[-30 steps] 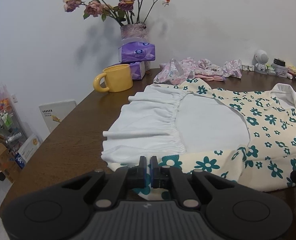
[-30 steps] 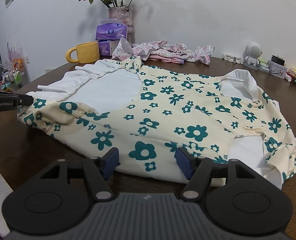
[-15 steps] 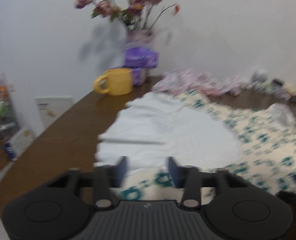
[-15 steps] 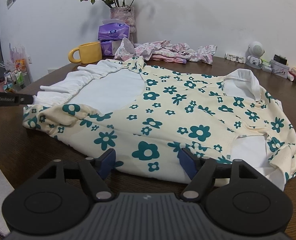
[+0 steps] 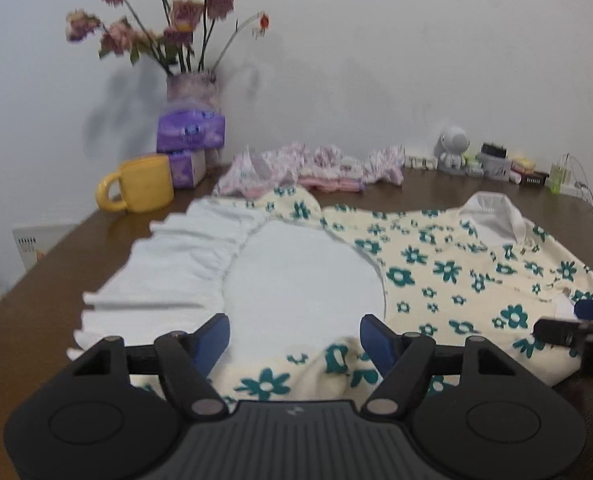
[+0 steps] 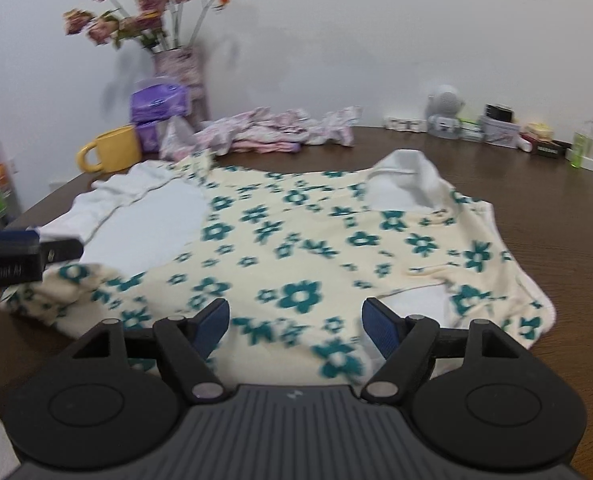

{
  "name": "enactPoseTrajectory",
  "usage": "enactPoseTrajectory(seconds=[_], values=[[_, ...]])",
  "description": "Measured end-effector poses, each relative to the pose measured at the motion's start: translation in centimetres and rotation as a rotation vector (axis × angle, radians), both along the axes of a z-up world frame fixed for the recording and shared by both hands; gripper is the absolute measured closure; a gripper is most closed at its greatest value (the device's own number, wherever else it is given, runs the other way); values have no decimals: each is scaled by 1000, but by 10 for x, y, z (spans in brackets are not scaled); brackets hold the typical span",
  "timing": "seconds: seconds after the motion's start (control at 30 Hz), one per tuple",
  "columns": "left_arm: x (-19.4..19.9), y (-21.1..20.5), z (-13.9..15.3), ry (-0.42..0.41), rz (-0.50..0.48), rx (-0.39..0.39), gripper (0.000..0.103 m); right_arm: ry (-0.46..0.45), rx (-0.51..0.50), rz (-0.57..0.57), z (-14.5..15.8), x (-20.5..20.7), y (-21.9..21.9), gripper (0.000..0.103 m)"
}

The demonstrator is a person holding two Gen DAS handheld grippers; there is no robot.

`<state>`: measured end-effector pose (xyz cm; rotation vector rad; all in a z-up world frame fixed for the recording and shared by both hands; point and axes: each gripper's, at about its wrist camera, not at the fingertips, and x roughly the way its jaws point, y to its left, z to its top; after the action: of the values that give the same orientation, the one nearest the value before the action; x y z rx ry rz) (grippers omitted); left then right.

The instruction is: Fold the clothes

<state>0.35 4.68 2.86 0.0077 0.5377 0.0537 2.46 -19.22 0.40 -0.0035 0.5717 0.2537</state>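
**Flowery dress lying flat, both grippers open**

The dress (image 5: 436, 272) is lying spread out on the brown table (image 5: 48, 300). It is cream with green flowers. A white inside part is showing in a round patch, and a white frilly edge (image 5: 168, 264) is bunching up beside it. A white collar (image 6: 404, 176) is sitting at the far end. One near corner is folding over in a small lump.

The left gripper (image 5: 294, 338) is pointing down at the near edge of the dress. Its jaws have just been opening and are standing wide apart. The cloth is lying under them, but the blue pads are not squeezing it. The right gripper (image 6: 295, 322) is doing the same over the flowery part, jaws wide, holding nothing. Each gripper is peeking into the side of the other one's view.

At the back, a yellow mug (image 5: 140, 184) is sitting near purple tissue packs (image 5: 190, 132) and a vase of flowers (image 5: 192, 88). A pile of pink clothes (image 6: 272, 132) is lying just behind the dress. A small white robot toy (image 5: 452, 148) is standing by the wall. Nothing is sitting on top of the dress.
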Motion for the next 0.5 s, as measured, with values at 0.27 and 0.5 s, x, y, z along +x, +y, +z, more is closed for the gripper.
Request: enactPoseTrajectory(seconds=[0.27, 0.5], values=[[18, -1, -11, 34, 26, -24, 24, 21, -6, 11, -8, 23, 3, 27], [31, 1, -19, 61, 42, -61, 21, 42, -6, 10, -16, 33, 8, 16]])
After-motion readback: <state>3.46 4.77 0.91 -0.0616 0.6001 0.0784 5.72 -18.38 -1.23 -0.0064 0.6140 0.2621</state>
